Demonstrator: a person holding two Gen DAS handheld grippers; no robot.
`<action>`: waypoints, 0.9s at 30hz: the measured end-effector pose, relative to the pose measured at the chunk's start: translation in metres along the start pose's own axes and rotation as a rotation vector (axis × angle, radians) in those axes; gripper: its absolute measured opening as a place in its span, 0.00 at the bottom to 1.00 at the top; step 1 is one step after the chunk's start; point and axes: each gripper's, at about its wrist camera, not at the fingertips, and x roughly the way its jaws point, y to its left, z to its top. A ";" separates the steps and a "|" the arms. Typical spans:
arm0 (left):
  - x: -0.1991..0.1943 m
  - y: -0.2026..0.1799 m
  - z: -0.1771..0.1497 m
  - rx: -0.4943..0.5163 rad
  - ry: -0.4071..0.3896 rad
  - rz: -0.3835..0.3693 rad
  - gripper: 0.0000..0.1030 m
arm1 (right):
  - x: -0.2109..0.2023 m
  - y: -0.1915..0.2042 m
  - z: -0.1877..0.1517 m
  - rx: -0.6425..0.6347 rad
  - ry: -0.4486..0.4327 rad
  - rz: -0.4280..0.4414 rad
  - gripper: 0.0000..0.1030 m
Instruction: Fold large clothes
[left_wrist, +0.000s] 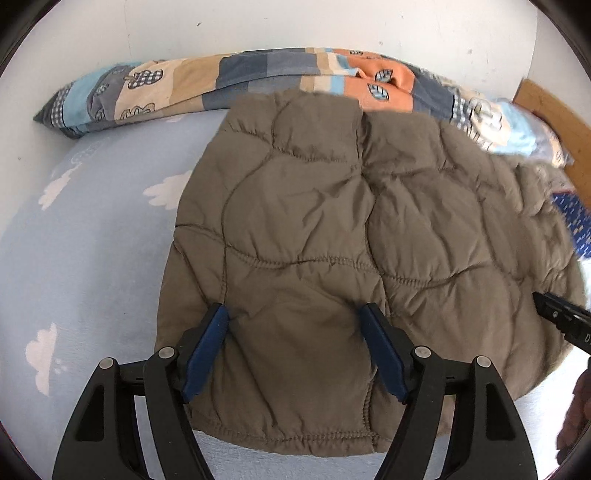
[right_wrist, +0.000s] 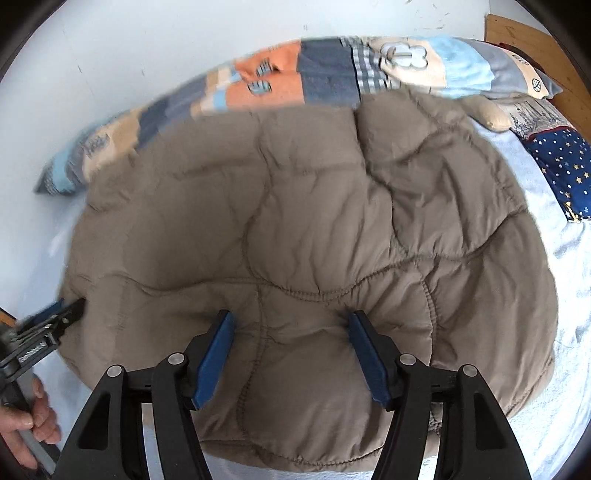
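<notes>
A brown quilted puffer jacket lies folded on the bed; it also fills the right wrist view. My left gripper is open, its blue pads above the jacket's near left part, holding nothing. My right gripper is open above the jacket's near middle, also holding nothing. The right gripper's tip shows at the right edge of the left wrist view. The left gripper shows at the left edge of the right wrist view, held by a hand.
The bed has a light blue sheet with white clouds. A patchwork duvet lies bunched along the white wall behind the jacket. A dark blue starred pillow and a wooden headboard are at the right.
</notes>
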 end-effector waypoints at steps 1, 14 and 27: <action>-0.008 0.007 0.005 -0.024 -0.018 -0.019 0.72 | -0.009 -0.003 0.003 0.007 -0.029 0.021 0.66; -0.002 0.154 0.024 -0.416 0.006 -0.111 0.69 | -0.076 -0.152 0.013 0.246 -0.162 -0.111 0.48; 0.050 0.122 0.037 -0.285 0.126 -0.227 0.62 | -0.029 -0.184 0.009 0.263 -0.041 -0.062 0.59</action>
